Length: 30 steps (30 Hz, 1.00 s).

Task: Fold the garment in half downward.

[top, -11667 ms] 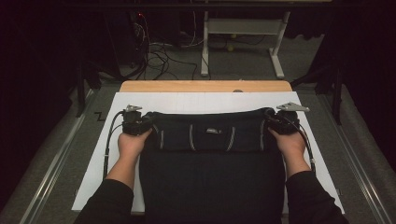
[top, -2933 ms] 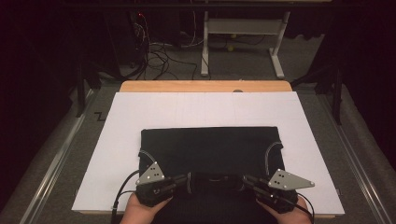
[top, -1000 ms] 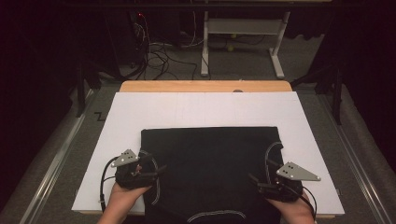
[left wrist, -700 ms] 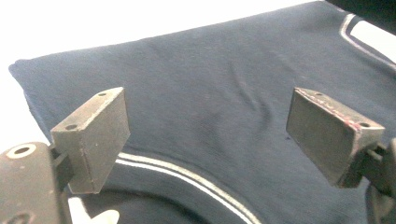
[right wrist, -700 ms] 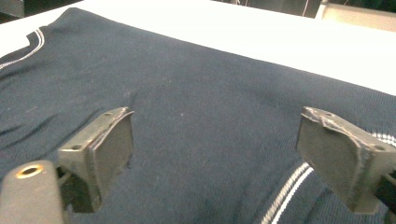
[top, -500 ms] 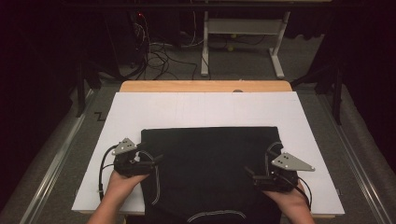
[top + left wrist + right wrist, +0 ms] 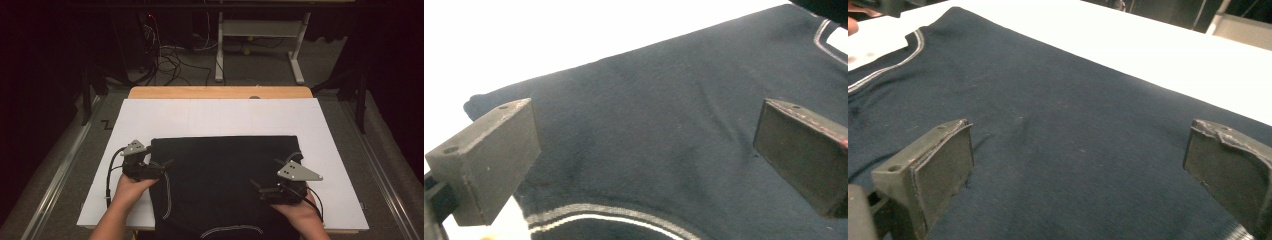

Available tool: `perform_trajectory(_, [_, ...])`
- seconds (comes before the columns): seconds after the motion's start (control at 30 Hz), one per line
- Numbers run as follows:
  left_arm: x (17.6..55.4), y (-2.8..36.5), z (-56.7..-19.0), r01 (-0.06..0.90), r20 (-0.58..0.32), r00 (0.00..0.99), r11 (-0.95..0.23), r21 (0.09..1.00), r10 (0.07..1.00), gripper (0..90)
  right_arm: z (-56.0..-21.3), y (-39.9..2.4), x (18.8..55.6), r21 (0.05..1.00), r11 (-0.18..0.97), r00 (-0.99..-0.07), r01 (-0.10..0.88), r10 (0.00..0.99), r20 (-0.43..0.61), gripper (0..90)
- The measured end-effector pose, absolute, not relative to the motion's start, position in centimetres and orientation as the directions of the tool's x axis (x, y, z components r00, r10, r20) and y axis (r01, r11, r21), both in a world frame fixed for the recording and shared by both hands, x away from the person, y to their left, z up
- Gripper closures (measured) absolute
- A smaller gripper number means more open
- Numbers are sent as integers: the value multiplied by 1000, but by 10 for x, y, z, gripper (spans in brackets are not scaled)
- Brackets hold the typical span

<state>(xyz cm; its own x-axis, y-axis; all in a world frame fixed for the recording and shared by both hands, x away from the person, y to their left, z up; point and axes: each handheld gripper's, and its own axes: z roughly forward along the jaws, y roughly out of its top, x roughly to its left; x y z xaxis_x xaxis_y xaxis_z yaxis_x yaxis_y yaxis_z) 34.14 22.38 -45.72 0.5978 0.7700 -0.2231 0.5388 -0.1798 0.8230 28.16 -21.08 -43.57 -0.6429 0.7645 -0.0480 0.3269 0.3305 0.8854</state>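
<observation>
A dark navy garment (image 7: pixel 225 170) lies folded flat on the white sheet (image 7: pixel 225 117), its near part reaching the table's front edge. White striped trim (image 7: pixel 167 195) runs along its left side. My left gripper (image 7: pixel 166 164) sits at the garment's left edge, pointing right. Its jaws have just been opening and stand open over the cloth (image 7: pixel 664 100), holding nothing. My right gripper (image 7: pixel 256 188) hovers over the garment's right part, pointing left. Its jaws have also just been opening and are open above bare cloth (image 7: pixel 1048 90). Left gripper (image 7: pixel 644 150) and right gripper (image 7: pixel 1078 170) both show wide gaps.
The sheet covers a wooden table whose far edge (image 7: pixel 220 92) shows. A small black mark (image 7: pixel 106 124) is on the sheet's left. Beyond the table are floor cables (image 7: pixel 165 60) and a white desk frame (image 7: pixel 260 35). Metal rails (image 7: pixel 55 180) flank the table.
Both hands have slid a little away from the person along the garment's sides, the right one rising slightly. Both pairs of jaws stand wider. The garment lies as before.
</observation>
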Motion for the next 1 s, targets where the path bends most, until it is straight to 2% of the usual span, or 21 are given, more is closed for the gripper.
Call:
perform_trajectory(0.27, [360,233,-460,553,-234,562,-150,819,793,0,-438,-192,282,878,352,-653,324,755,-62,1])
perform_trajectory(0.43, [371,237,-465,556,-198,540,-170,814,818,0,-437,-177,283,878,356,-666,320,744,-59,1])
perform_trajectory(1.0, [413,245,-481,670,-281,479,-140,729,831,14,-449,-117,281,862,389,-745,326,667,-19,1])
